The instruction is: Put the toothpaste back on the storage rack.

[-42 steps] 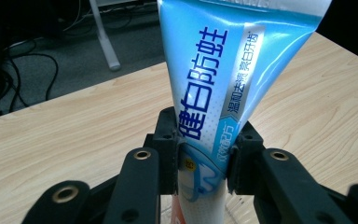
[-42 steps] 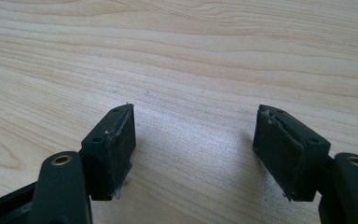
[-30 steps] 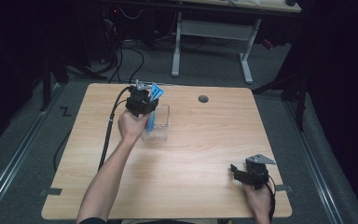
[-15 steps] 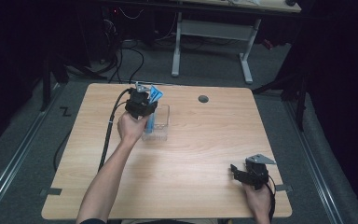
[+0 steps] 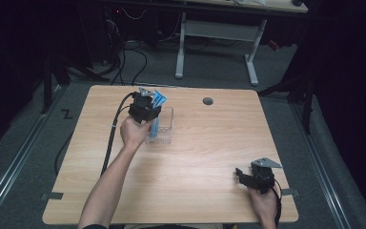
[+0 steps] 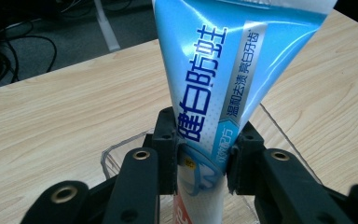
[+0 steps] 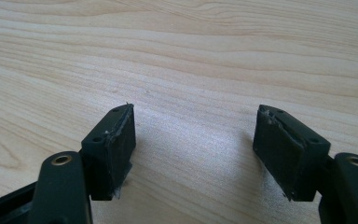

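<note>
A blue toothpaste tube point(image 6: 214, 79) with printed lettering stands upright between my left gripper's point(image 6: 200, 158) jaws, which are shut on it. In the high view that left gripper point(image 5: 145, 110) holds the toothpaste tube point(image 5: 157, 102) over a clear plastic box point(image 5: 164, 129) near the table's far middle, the tube's lower end inside the box. The clear box's rim point(image 6: 116, 151) shows just behind the jaws. My right gripper point(image 5: 250, 176) rests low at the table's near right corner, open, with bare wood between its fingertips point(image 7: 114, 140).
The wooden table point(image 5: 205, 152) has a round grommet hole point(image 5: 208, 101) near its far edge. Cables trail off the table's left side. A desk frame point(image 5: 214, 43) stands on the floor beyond.
</note>
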`<state>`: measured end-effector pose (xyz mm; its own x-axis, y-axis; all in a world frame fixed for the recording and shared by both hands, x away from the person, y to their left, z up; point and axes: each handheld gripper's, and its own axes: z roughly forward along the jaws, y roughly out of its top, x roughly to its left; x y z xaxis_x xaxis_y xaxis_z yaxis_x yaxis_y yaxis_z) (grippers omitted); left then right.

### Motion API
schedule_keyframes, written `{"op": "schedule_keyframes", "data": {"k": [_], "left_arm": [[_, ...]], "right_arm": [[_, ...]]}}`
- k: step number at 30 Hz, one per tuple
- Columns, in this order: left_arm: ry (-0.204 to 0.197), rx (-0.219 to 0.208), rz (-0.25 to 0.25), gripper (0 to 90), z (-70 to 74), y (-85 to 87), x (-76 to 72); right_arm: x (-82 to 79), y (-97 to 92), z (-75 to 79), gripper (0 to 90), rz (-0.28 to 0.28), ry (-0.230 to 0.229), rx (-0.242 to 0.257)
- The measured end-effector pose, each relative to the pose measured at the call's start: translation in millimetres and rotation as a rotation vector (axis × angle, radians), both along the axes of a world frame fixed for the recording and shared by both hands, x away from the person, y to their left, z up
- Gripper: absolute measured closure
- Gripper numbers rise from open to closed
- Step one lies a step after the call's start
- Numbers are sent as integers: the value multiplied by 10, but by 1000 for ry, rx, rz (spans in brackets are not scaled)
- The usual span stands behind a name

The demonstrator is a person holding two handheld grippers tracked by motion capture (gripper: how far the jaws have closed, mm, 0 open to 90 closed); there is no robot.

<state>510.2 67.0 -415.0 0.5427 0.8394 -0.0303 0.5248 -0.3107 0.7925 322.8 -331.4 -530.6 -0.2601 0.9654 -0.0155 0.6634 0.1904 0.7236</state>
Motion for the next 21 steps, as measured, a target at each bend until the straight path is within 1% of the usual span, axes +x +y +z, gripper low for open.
{"op": "schedule_keyframes", "data": {"k": [9,21], "left_arm": [[2,18,-12,690,-18,-31,-8],[-4,10,-25,682,-31,-64,-11]], "right_arm": [[0,0,0,297,0,0,0],[0,0,0,297,0,0,0]]}}
